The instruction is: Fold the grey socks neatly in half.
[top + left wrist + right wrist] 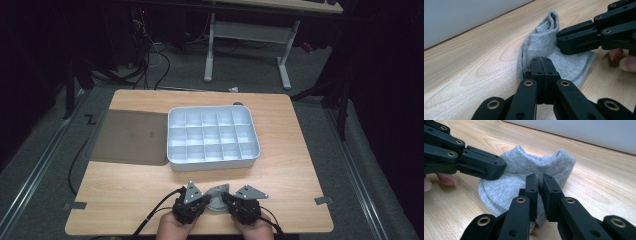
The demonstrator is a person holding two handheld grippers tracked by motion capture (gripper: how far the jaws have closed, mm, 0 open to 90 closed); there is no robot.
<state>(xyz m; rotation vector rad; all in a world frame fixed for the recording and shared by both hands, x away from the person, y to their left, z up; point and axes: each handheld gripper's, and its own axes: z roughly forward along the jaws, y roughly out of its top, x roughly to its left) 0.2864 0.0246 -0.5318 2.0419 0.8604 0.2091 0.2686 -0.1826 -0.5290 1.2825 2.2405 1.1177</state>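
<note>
Grey knit ankle sock (524,173), one item, lying crumpled at the near edge of the wooden counter (295,150), in front of the compartment tray (213,136). Judged light, soft, limp, not fragile; best taken by pinching a fold or the cuff. Left gripper (541,62): pressed together on a fold. Right gripper (539,180): pinching the fabric. Grippers: two. Tray: one.

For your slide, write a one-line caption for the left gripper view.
Left gripper shut on a grey sock on the wooden table, right gripper gripping it opposite.
</note>
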